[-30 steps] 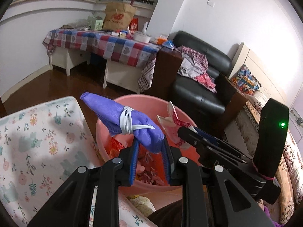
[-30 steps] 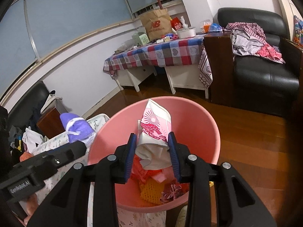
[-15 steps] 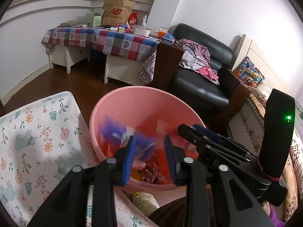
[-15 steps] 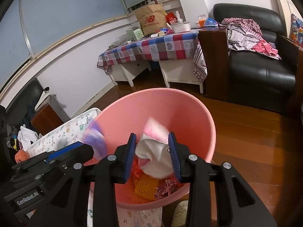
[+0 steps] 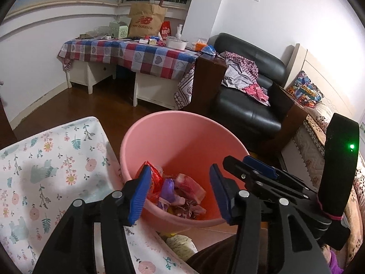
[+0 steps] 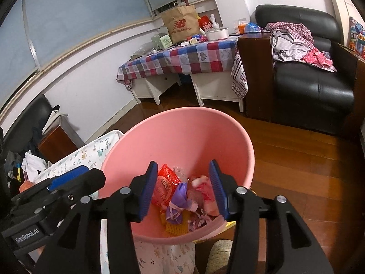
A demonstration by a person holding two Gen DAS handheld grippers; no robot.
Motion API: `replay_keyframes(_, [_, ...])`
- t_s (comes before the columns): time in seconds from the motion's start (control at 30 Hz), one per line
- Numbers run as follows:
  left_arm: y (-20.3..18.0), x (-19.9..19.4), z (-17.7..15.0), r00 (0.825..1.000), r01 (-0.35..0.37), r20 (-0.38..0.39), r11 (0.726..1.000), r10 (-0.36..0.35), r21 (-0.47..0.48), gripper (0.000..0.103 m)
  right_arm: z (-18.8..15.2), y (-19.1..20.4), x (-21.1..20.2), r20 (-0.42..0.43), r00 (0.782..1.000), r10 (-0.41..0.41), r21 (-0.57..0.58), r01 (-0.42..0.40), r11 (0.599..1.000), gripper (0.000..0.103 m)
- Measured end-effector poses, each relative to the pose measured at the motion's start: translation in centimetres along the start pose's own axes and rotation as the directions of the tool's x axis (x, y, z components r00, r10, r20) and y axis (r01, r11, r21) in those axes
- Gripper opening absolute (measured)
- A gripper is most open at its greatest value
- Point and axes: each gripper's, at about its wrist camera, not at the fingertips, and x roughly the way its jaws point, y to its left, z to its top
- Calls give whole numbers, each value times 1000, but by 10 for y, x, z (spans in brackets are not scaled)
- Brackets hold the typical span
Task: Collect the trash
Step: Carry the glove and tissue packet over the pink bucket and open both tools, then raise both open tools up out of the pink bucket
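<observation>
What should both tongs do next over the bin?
Probably lift both away toward more trash. The left tongs and right tongs are opening with nothing between them, and the purple wad and pink wrapper already lie in the bin.

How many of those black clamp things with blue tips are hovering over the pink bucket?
2. The left gripper is above the pink bucket's near rim by the flowered cloth; the right gripper is beside it. Both jaws are opening, holding nothing.
</observation>
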Motion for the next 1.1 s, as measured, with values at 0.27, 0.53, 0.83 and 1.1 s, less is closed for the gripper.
replay_keyframes(0.27, [-1, -25, 1, 998, -44, 44, 999, 43, 31, 53, -5, 11, -19, 13, 1000, -3, -18, 3, 1000, 48])
replay_keyframes(0.53, [-4, -54, -4, 993, -87, 90, 994, 82, 60, 53, -15, 26, -34, 20, 1000, -1, -41, 2, 999, 49])
replay_keyframes(0.83, [8, -84, -14, 987, -116, 115, 993, 111, 30, 53, -21, 50, -54, 51, 998, -25, -87, 29, 996, 59])
replay_keyframes(1.1, [24, -109, -26, 981, -145, 132, 989, 144, 4, 53, -29, 71, -69, 85, 996, -33, -144, 45, 989, 59])
